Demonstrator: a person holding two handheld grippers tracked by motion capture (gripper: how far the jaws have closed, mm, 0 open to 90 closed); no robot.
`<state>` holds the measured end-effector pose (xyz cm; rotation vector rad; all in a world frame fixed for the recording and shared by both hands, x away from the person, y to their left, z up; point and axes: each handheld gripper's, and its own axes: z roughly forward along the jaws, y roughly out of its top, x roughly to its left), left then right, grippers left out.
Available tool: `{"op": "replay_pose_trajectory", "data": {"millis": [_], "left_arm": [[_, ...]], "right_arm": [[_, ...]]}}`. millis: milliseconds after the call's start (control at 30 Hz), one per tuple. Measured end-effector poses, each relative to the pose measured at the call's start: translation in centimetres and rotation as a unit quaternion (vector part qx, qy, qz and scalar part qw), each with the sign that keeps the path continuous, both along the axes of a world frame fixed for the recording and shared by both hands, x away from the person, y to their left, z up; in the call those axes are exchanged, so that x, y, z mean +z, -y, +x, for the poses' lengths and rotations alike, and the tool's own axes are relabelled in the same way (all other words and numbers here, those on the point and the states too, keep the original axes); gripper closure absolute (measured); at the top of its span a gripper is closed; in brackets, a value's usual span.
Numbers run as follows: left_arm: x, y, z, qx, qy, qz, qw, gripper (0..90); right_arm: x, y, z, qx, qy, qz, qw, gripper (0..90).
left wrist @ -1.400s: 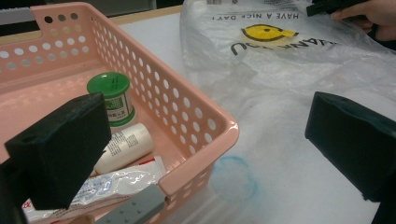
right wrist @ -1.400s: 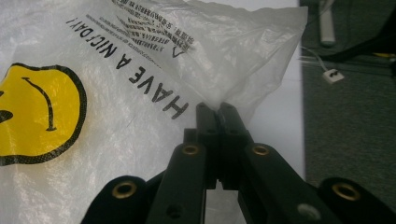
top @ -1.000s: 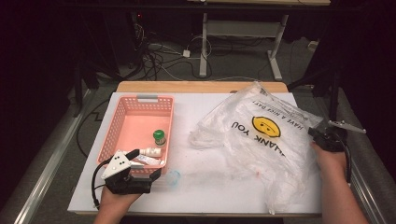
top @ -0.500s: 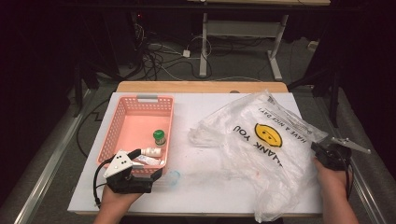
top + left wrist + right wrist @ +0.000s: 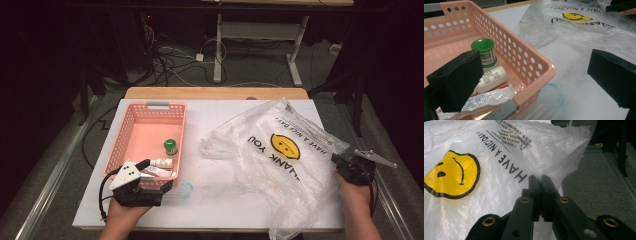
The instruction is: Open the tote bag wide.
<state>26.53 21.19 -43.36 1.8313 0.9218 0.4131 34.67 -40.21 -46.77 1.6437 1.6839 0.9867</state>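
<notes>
Right gripper (image 5: 346, 165) at the right edge of the counter (image 5: 230, 210), fingers (image 5: 534, 187) pressed together on the near-right edge of the plastic bag (image 5: 280, 155); film between them not plainly seen, but probably pinched. Bag spread crumpled over the right half of the counter, yellow smiley print facing up, one corner hanging past the near edge.

Left gripper (image 5: 150, 187) at the near end of the pink basket (image 5: 131, 120), fingers (image 5: 456, 80) spread wide and holding nothing, one over the basket's inside, the other over bare counter. In the basket: green-capped jar (image 5: 484, 52) upright, white bottle (image 5: 490, 80) lying just near of it, sachet (image 5: 479, 101) flat at the near wall.
</notes>
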Motion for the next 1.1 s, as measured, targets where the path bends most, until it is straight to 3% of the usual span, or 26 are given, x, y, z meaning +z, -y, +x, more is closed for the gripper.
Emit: {"op": "replay_pose_trajectory", "data": {"millis": [200, 333, 500, 600, 833, 1100], "left_arm": [[0.0, -0.1, 0.0, -0.003, -0.002, -0.002, 1.0, 0.0], [0.0, -0.1, -0.1, -0.005, -0.003, -0.004, 1.0, 0.0], [0.0, 0.0, -0.1, -0.007, -0.003, -0.004, 1.0, 0.0], [0.1, 0.0, -0.1, -0.006, -0.003, -0.004, 1.0, 0.0], [0.1, -0.1, -0.2, -0.006, -0.002, -0.006, 1.0, 0.0], [0.0, 0.0, -0.2, -0.01, -0.004, -0.002, 0.9999, 0.0]], "right_arm": [[0.5, 0.7, -1.1, 0.033, 0.017, 0.007, 0.9993, 53.2], [1.3, 1.5, -2.5, 0.036, 0.036, 0.008, 0.9986, 39.7], [2.7, 0.5, -4.5, 0.074, 0.064, 0.0, 0.9952, 35.3], [3.1, -1.0, -5.0, 0.118, 0.07, -0.002, 0.9906, 34.9], [3.3, -4.7, -4.8, 0.188, 0.058, -0.004, 0.9804, 32.5], [3.1, -8.6, -4.5, 0.247, 0.049, -0.003, 0.9677, 29.1]]}}
